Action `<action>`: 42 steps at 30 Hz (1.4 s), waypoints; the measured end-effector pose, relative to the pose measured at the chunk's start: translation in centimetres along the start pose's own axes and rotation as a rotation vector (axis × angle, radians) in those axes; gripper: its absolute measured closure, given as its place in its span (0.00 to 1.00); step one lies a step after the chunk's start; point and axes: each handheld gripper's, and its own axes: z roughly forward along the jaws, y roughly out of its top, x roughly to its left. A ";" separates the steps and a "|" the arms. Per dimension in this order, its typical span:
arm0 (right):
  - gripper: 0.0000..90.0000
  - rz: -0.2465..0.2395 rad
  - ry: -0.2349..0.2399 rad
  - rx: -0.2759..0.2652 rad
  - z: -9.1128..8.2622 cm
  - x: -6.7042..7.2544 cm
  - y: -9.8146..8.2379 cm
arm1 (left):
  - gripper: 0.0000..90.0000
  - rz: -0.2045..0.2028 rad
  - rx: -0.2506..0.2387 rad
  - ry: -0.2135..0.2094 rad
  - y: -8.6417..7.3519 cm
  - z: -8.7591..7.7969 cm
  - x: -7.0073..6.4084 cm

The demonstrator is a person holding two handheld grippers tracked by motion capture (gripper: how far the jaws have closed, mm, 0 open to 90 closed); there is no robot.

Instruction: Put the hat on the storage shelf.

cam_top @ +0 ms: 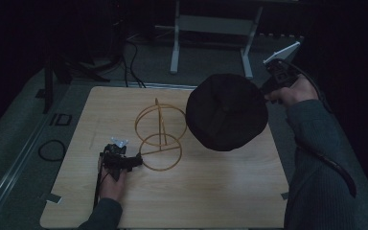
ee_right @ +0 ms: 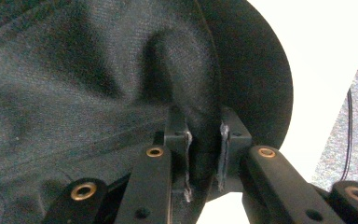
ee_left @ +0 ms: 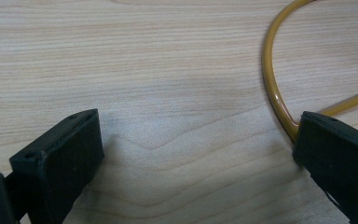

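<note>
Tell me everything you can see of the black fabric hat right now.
The black fabric hat is round and floppy, of woven cloth with a brim and soft folds in its crown. It hangs in the air above the far right part of the light wooden table, to the right of the yellow wire stand. The right gripper is shut on a pinched fold of its edge; nothing else touches it.

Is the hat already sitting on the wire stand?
No, the hat hangs clamped in the right tool, held in the air beside the wire stand.
</note>
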 end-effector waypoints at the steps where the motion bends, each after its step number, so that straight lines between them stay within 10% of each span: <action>1: 0.86 0.000 0.000 -0.001 -0.1 0.1 0.1 | 0.01 0.000 0.000 0.000 0.0 0.0 0.0; 42: 0.86 -0.057 0.010 -0.035 -0.6 6.4 2.6 | 0.01 -0.001 -0.001 0.000 -0.2 -0.2 0.0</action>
